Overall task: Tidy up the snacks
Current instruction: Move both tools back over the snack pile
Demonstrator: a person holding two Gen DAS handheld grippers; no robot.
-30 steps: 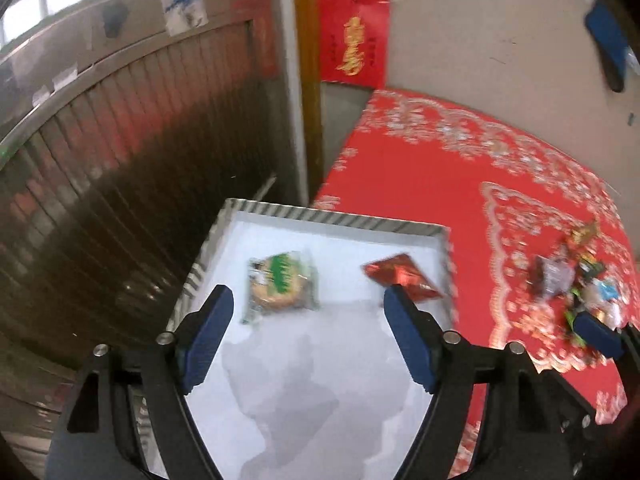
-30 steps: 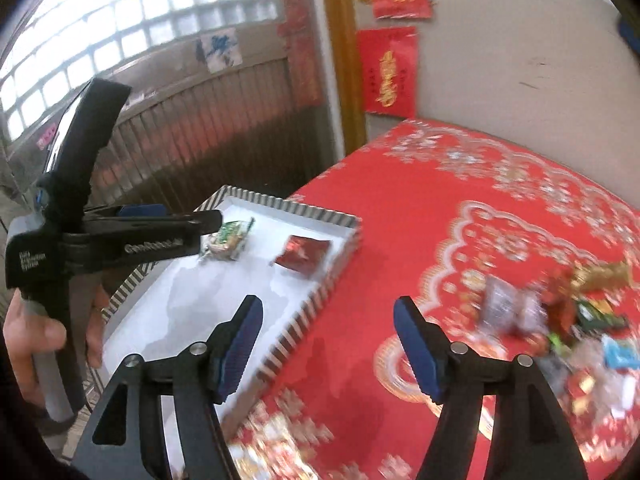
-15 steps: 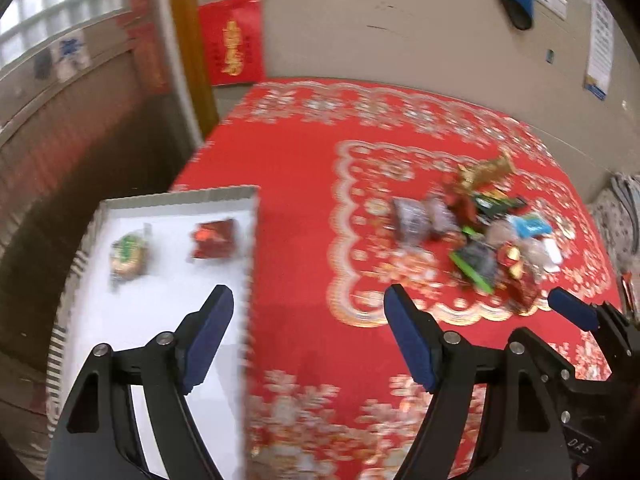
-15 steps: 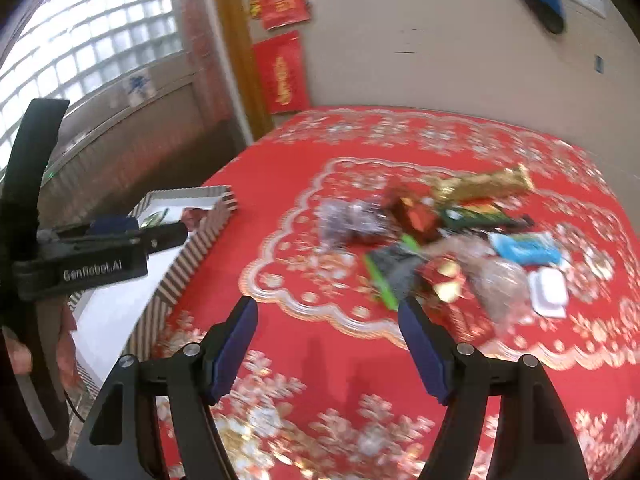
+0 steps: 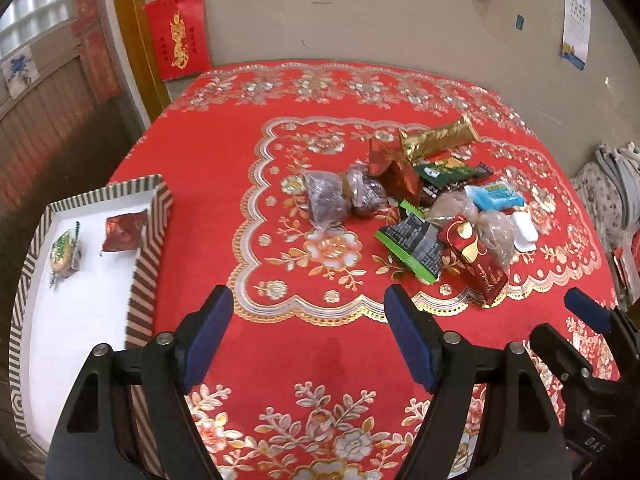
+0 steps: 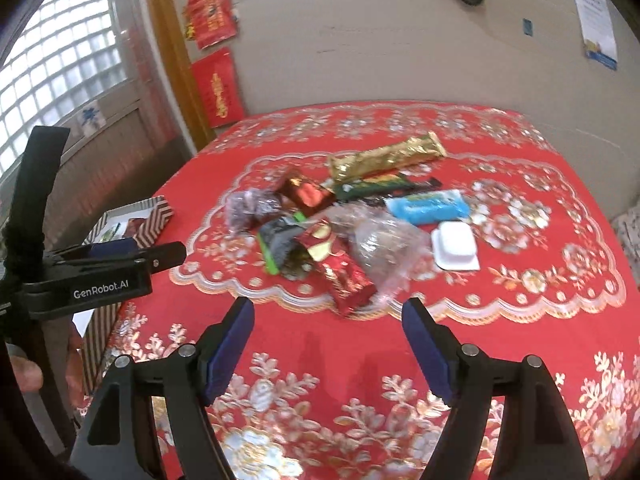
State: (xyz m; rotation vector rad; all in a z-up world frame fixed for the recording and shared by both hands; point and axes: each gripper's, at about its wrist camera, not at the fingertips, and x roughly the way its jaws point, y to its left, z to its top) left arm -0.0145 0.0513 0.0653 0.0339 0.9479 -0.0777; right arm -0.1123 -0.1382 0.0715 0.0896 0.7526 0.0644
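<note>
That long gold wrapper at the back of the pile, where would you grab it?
Probably mid-length on the gold bar, from above, jaws across its narrow width. It lies flat and long at the pile's far edge, its right end free on the tablecloth; the left end overlaps other snacks.

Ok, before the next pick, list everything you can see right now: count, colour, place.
striped box: one, brown-and-white rim, white floor, table's left edge.
green cookie pack: one, inside the box.
red packet: one, inside the box.
snack pile: about a dozen wrappers, mixed, mid-table.
gold bar: one, pile's far side.
blue pack: one, pile's right.
white tub: one, beside the blue pack.
tablecloth: one, red with gold flowers.
red wall hangings: several, on the far wall.
left tool: open, empty.
right tool: open, empty.
</note>
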